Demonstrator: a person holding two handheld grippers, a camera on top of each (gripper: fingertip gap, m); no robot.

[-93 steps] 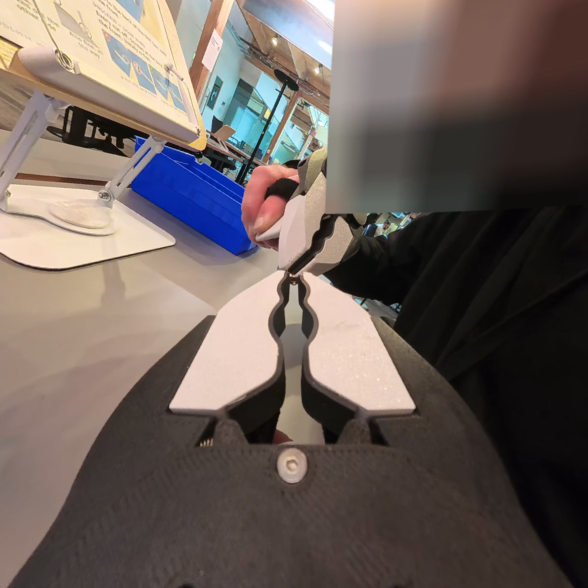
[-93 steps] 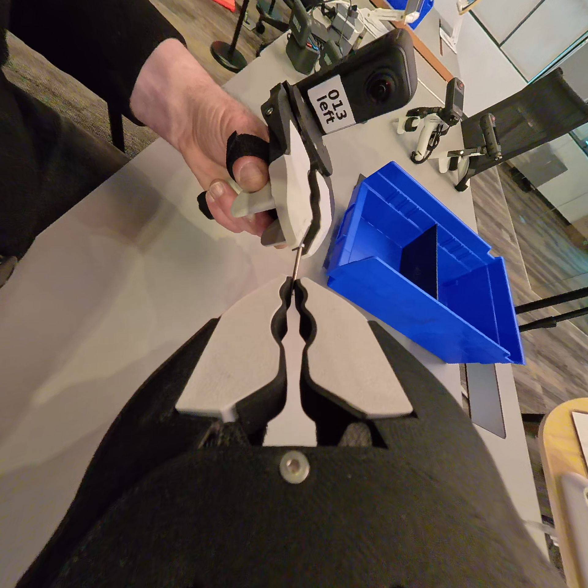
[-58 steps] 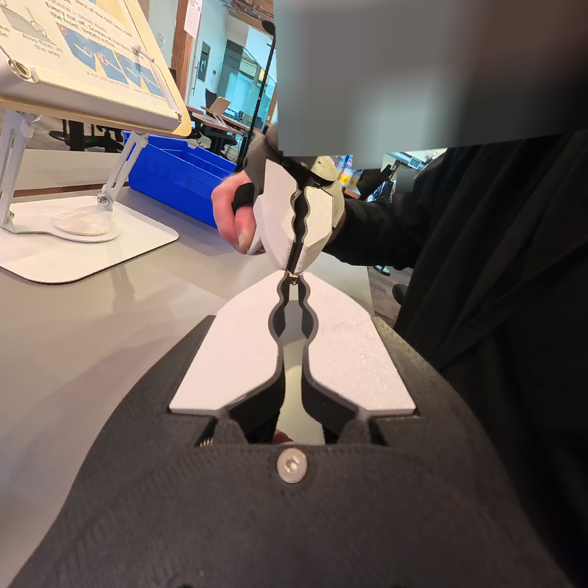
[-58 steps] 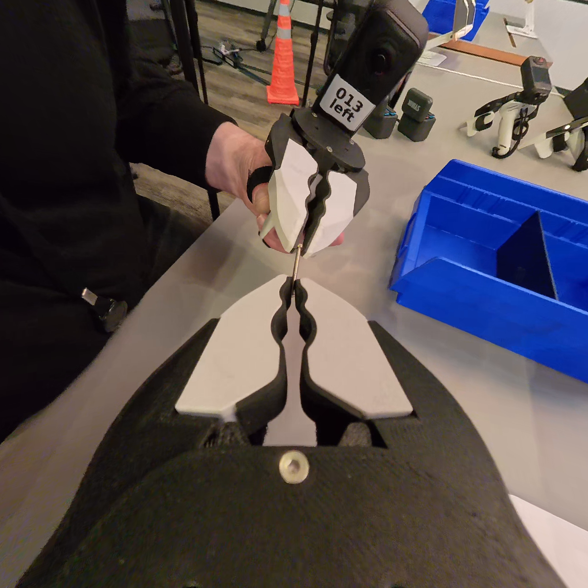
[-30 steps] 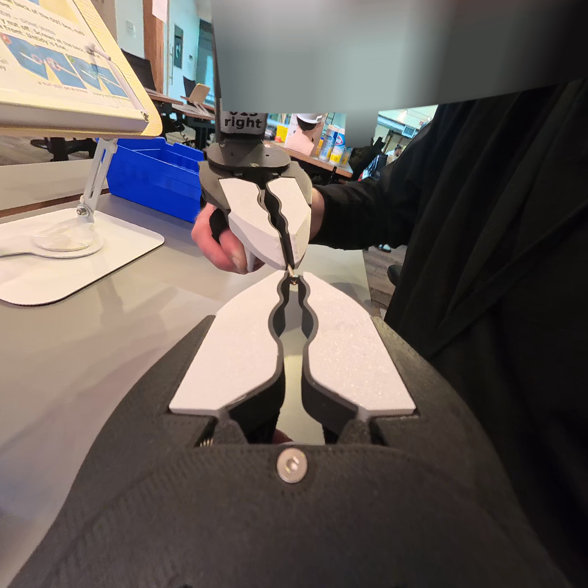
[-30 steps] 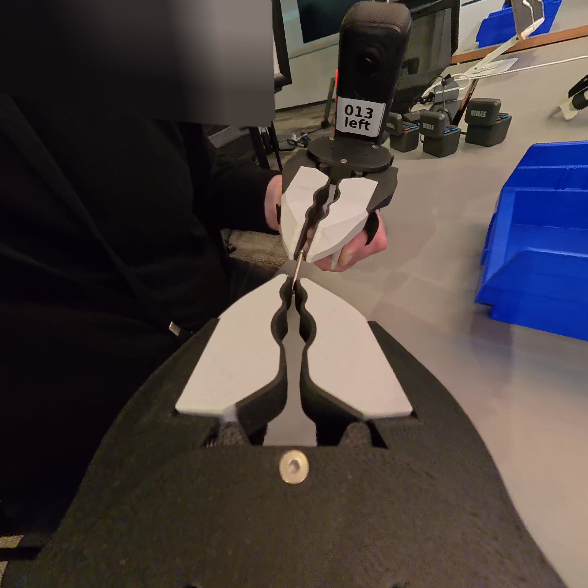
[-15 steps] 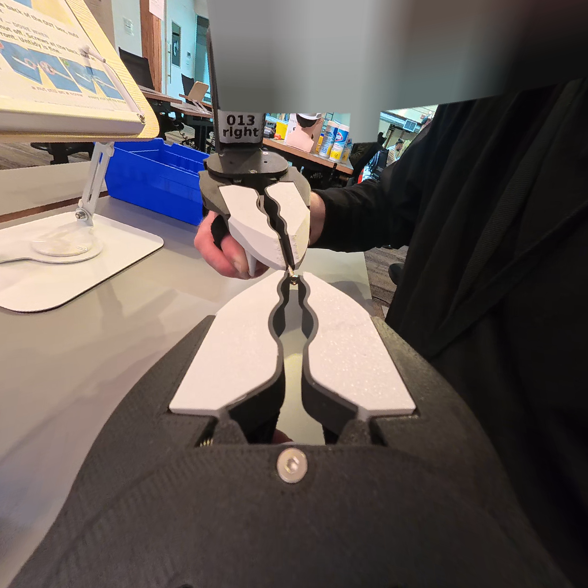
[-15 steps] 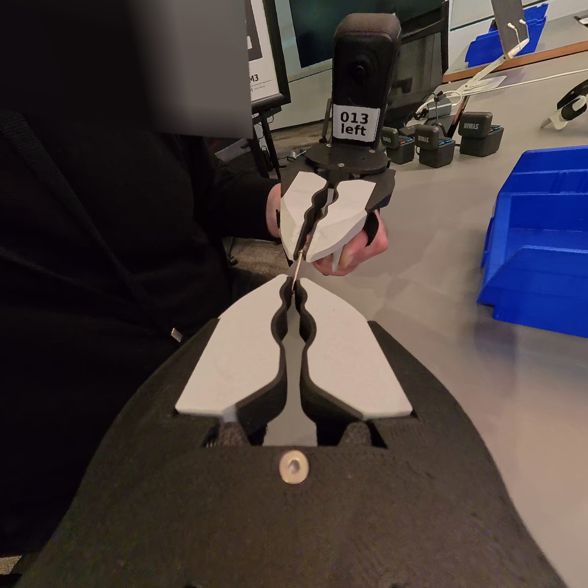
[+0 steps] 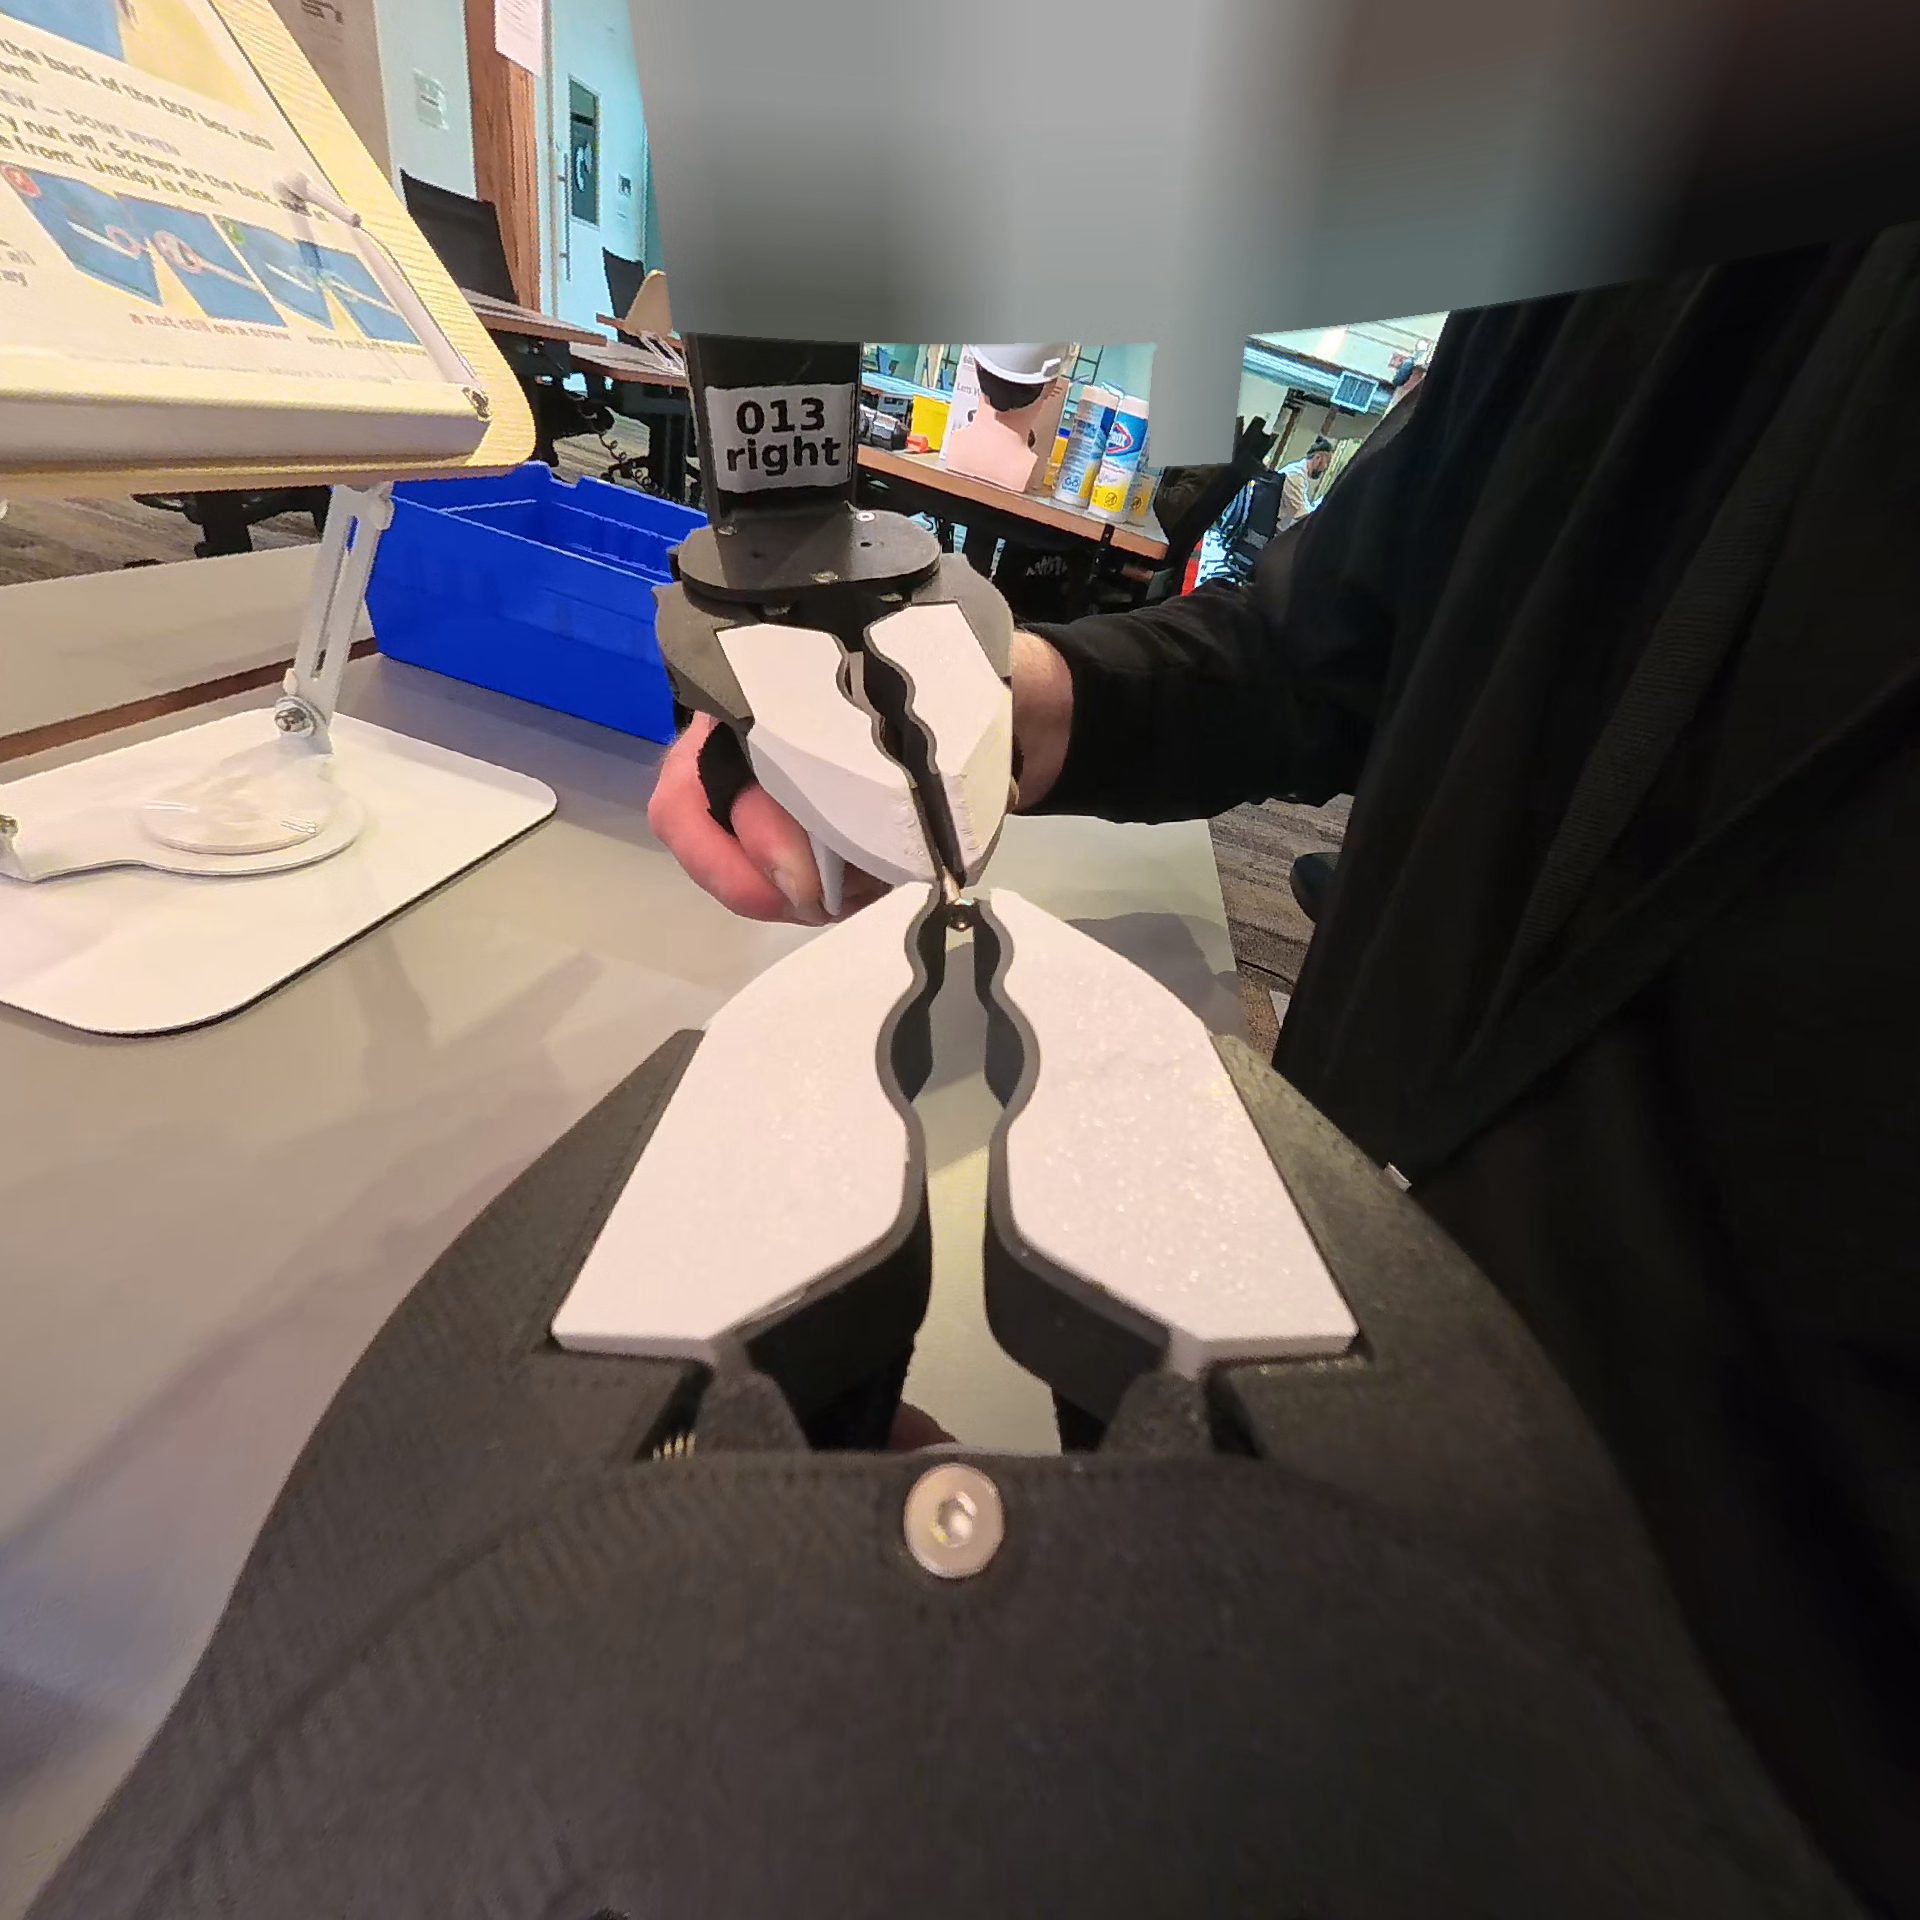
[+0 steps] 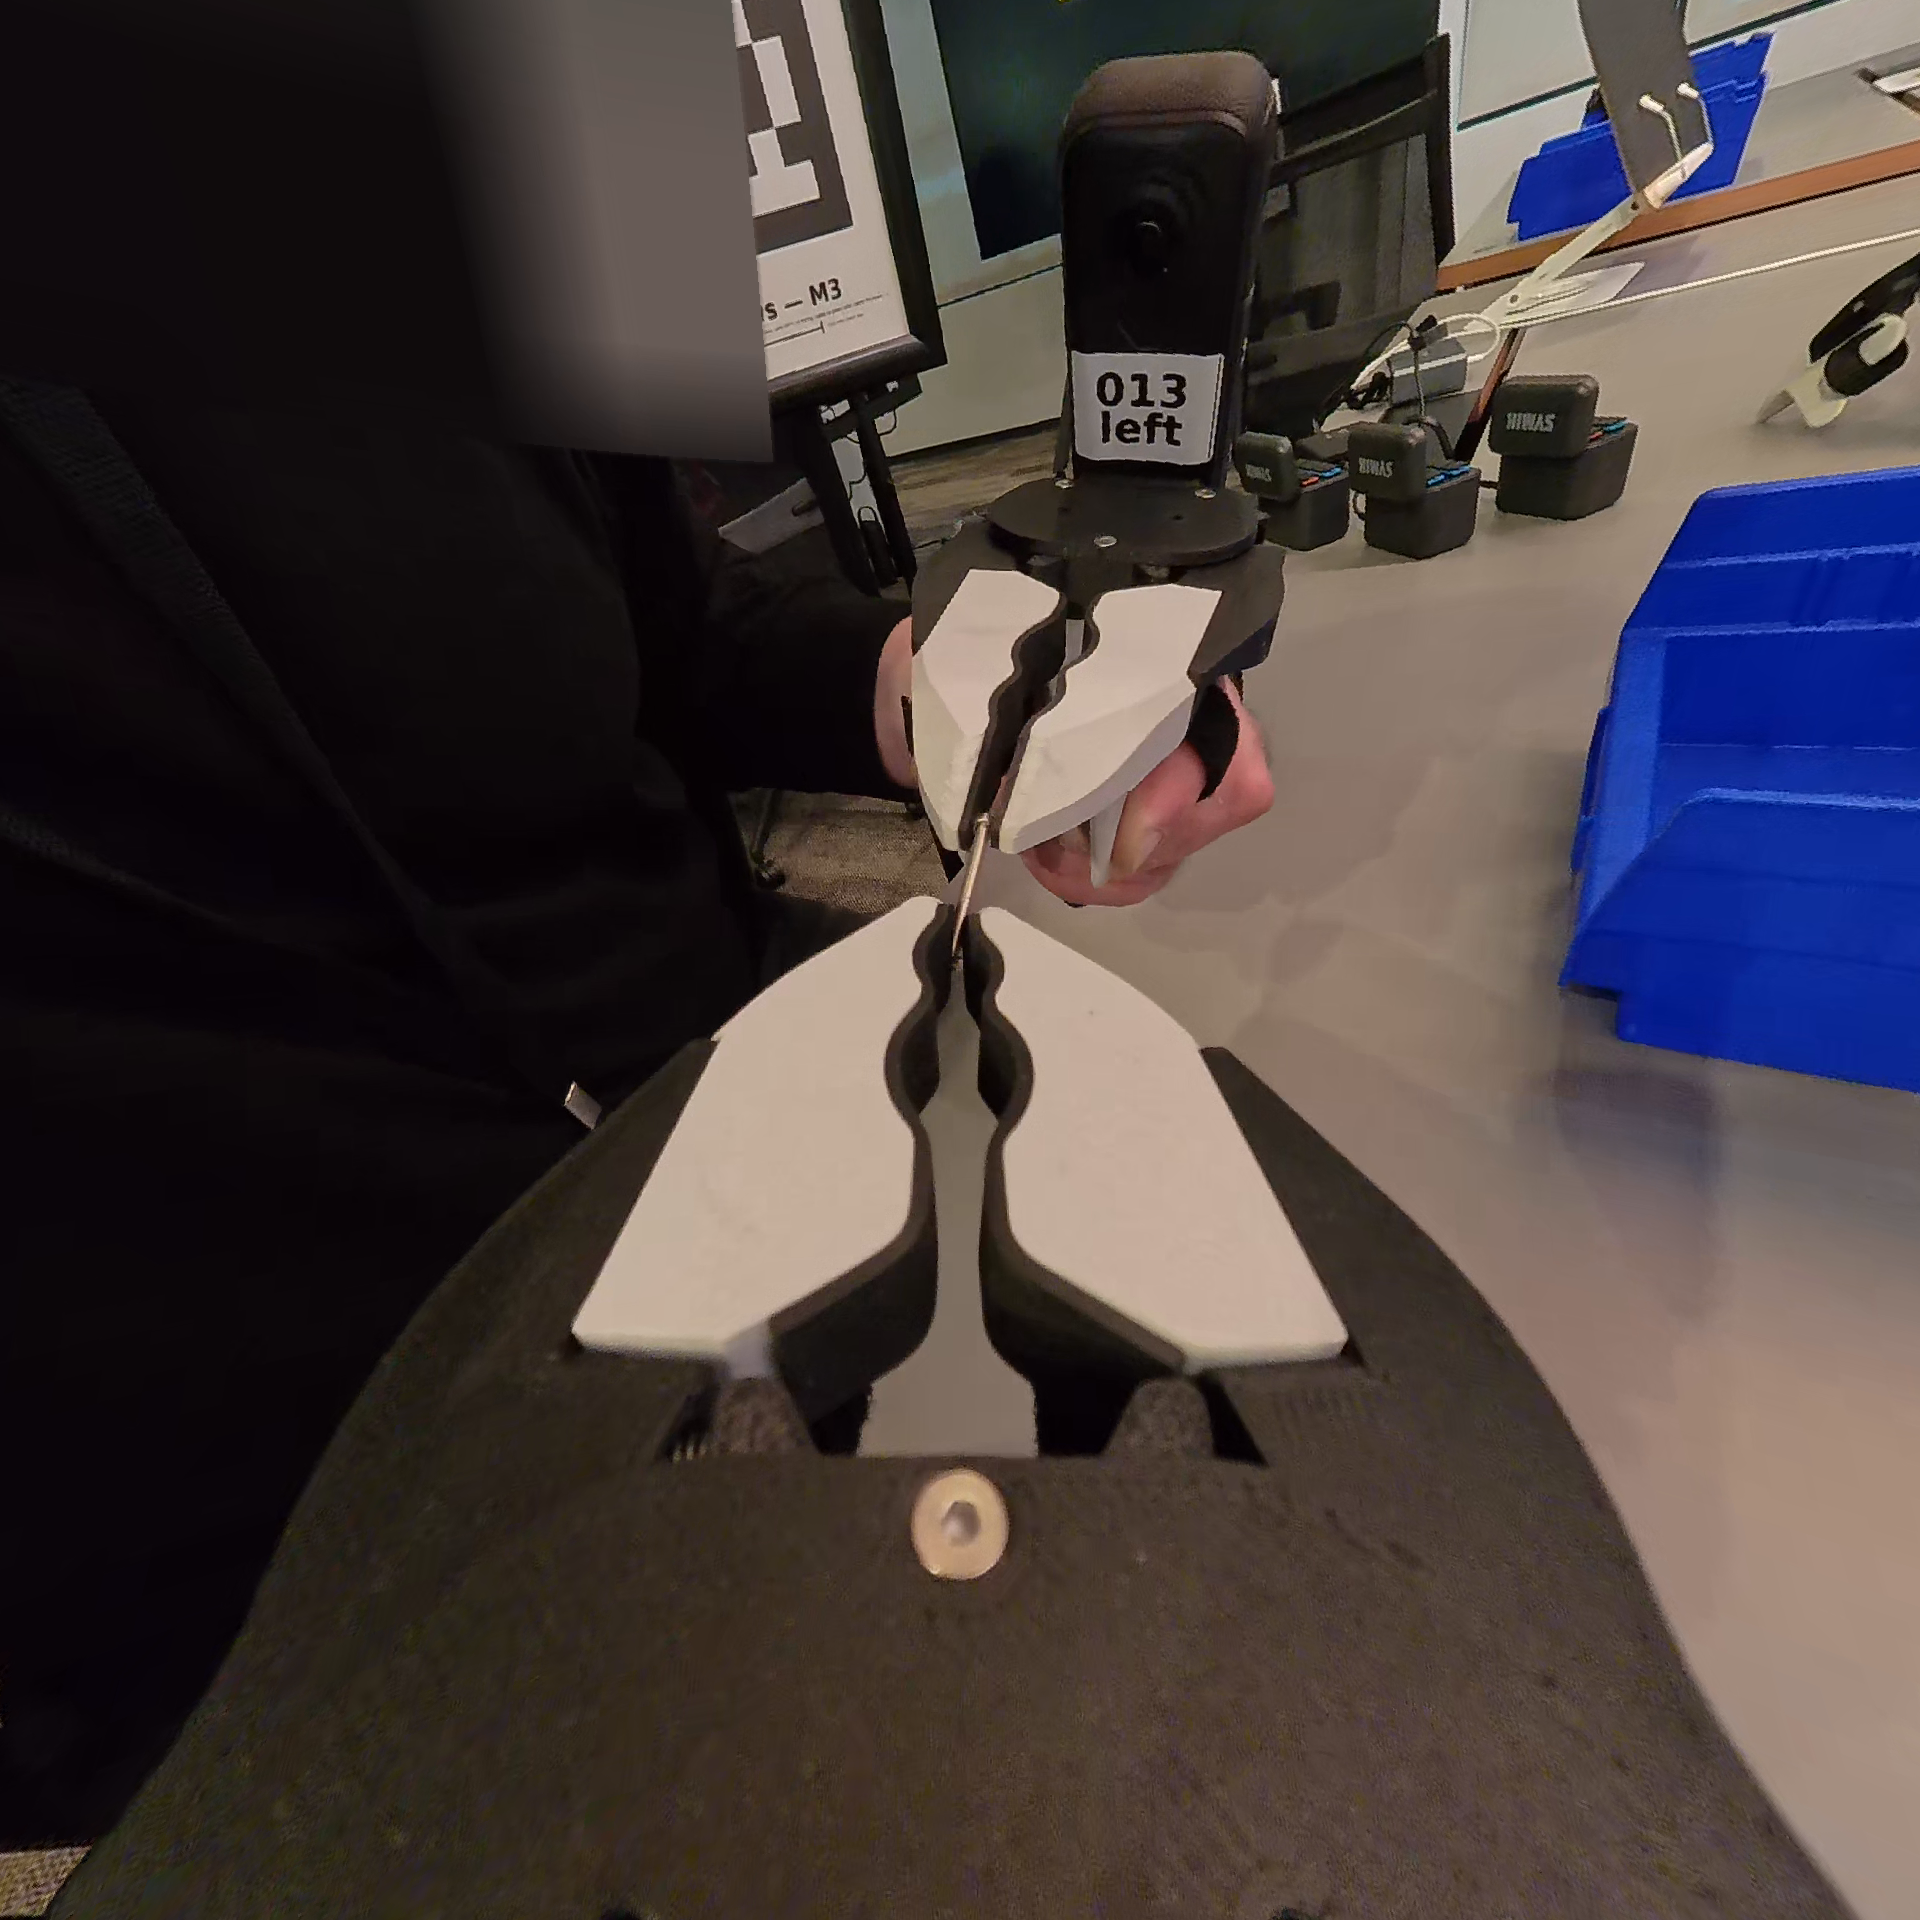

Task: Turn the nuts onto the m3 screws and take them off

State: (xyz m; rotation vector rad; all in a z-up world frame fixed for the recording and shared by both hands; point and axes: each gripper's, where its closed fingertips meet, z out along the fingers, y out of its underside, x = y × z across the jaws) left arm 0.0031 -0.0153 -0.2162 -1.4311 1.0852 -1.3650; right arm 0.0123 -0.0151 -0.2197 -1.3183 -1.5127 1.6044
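Screw (image 10: 971, 871): thin, metallic, pinched between left gripper (image 9: 958, 914) and right gripper (image 10: 956, 928), both clenched on it tip to tip.

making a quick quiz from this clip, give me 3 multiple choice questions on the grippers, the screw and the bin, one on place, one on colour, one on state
1. Where is the screw?
A. lying in the bin
B. bridging the tips of the two grippers, off the table
C. flat on the table

2. What colour is the bin?
A. blue
B. red
C. grey

3. How does the right gripper stand?
A. wide open, holding nothing
B. shut on the bin's rim
C. shut on one end of the screw

Answers:
1 B: in the right wrist view the thin metal shaft runs from the left gripper down to the right one, above the table.
2 A: both views show a blue bin on the grey table.
3 C: its fingertips meet around the shaft's near end; the left wrist view shows a small metal part, nut or head, at the left gripper's tips.
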